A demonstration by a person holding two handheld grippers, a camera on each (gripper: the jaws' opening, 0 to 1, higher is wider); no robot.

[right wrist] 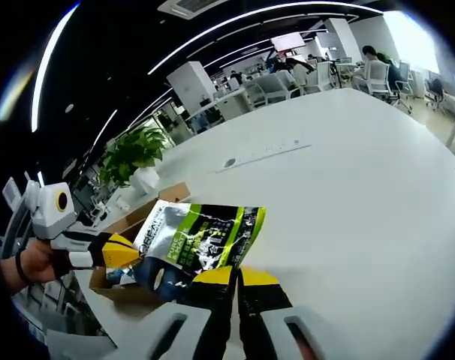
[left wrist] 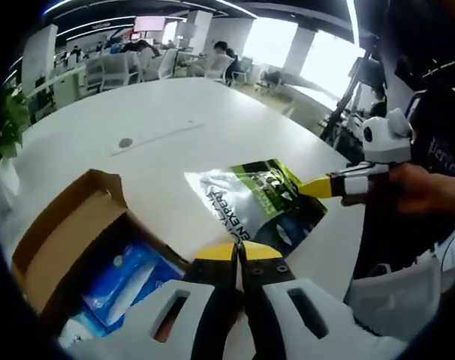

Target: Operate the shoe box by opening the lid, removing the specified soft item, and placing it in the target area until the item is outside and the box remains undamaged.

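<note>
Nearest in the left gripper view, our left gripper (left wrist: 239,253) has its yellow-tipped jaws together on the lower edge of the glossy green, black and silver foil pouch (left wrist: 256,201), and our right gripper (left wrist: 315,187) pinches the opposite edge from the right, so the pouch hangs between both, above the white counter (left wrist: 167,112) and outside the open brown cardboard shoe box (left wrist: 62,232). We judge the pouch light, soft and slippery; its flat sealed edges seem the best place to hold. This view also looks into the box, where blue and white soft packets (left wrist: 126,279) lie; the right gripper view instead shows the potted green plant (right wrist: 134,157) behind.
</note>
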